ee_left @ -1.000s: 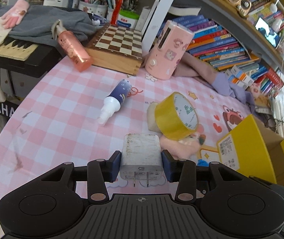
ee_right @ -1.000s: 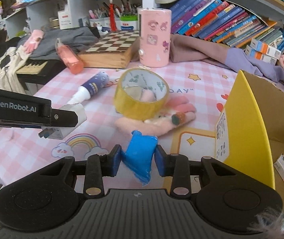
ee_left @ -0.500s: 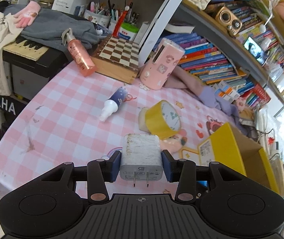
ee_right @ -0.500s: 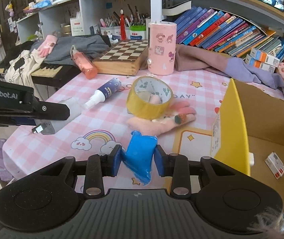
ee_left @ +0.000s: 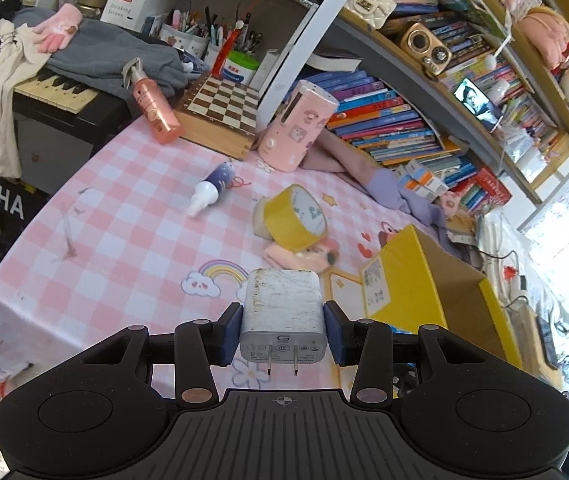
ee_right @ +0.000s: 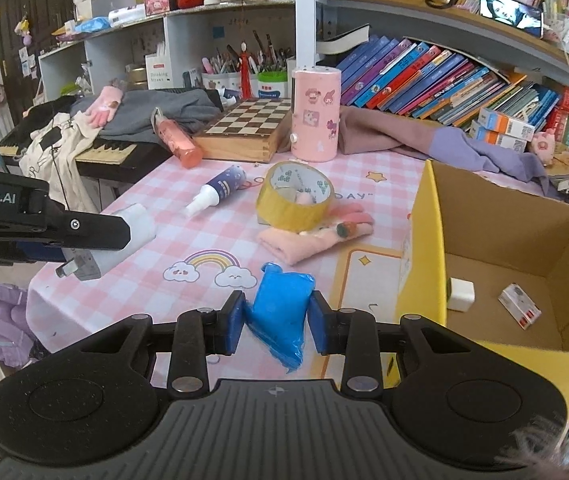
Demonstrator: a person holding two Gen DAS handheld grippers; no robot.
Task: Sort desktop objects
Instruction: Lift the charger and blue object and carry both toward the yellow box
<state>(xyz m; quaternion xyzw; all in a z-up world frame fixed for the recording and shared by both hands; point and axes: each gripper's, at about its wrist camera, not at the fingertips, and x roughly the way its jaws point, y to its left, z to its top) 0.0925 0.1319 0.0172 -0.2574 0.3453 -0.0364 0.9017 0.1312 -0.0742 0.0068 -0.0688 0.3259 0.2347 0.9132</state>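
My left gripper (ee_left: 283, 334) is shut on a white plug charger (ee_left: 282, 312), held above the pink checked table's front edge; the charger also shows at the left of the right wrist view (ee_right: 124, 240). My right gripper (ee_right: 276, 316) is shut on a blue soft packet (ee_right: 282, 312), held above the table just left of the open yellow cardboard box (ee_right: 424, 248). The box (ee_left: 404, 280) holds a small white cube (ee_right: 460, 294) and a small red-and-white carton (ee_right: 520, 306).
On the table lie a yellow tape roll (ee_right: 294, 196), a pink glove (ee_right: 316, 236) and a dark blue spray bottle (ee_right: 220, 188). Behind stand a pink cylinder (ee_right: 315, 114), a chessboard box (ee_right: 244, 126) and an orange-pink bottle (ee_right: 176, 142). A keyboard (ee_right: 104, 152) lies left.
Both grippers have risen and drawn back from the table, each still holding its object. More of the box's inside now shows in the right wrist view.
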